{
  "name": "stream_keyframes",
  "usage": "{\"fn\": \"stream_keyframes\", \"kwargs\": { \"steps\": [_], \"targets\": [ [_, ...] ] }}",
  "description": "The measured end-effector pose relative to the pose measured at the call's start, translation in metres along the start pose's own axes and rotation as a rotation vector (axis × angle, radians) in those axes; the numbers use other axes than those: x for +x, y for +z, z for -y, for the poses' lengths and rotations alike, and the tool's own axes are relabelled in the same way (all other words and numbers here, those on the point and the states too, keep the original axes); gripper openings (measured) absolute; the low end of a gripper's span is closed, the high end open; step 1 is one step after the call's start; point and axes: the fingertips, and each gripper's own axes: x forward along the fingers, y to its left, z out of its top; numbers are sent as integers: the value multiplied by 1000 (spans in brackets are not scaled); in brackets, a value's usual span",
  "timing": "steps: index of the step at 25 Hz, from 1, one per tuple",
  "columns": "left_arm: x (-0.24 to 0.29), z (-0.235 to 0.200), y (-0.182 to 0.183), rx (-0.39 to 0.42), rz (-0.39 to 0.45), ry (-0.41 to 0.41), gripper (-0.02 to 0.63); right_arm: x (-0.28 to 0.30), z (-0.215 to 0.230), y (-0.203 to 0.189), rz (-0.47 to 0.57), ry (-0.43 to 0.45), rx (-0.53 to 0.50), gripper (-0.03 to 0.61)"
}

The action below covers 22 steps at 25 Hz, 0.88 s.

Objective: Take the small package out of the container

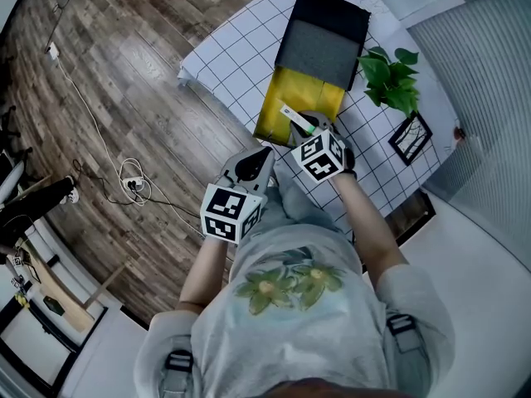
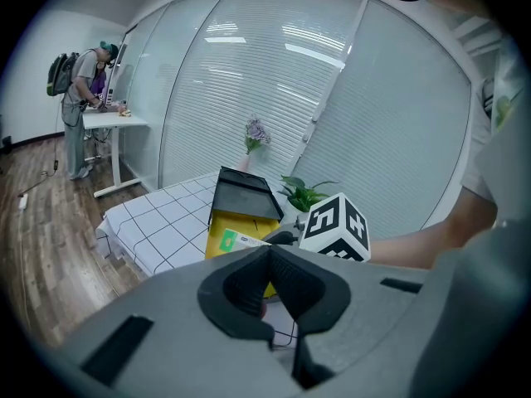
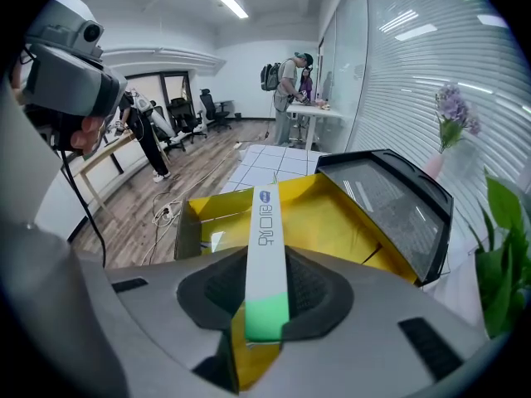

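Observation:
A yellow container with its black lid folded back stands on the checked tablecloth. My right gripper hovers over the container's near end, shut on a small white package with a green end. In the right gripper view the package sticks out from between the pads, above the yellow interior. My left gripper hangs near the table's front edge, left of the right one. In its own view, my left gripper has its pads together with nothing between them.
A potted plant and a small black picture frame sit right of the container. The table drops off to wooden floor with cables on the left. A person stands at a far desk.

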Motion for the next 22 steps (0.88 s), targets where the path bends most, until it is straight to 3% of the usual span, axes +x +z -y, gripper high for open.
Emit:
{"fn": "stream_keyframes", "kwargs": {
  "steps": [22],
  "targets": [
    [-9,14,12,48,29,-26,6,-30,4,17,52,-40,8,89]
  ]
}}
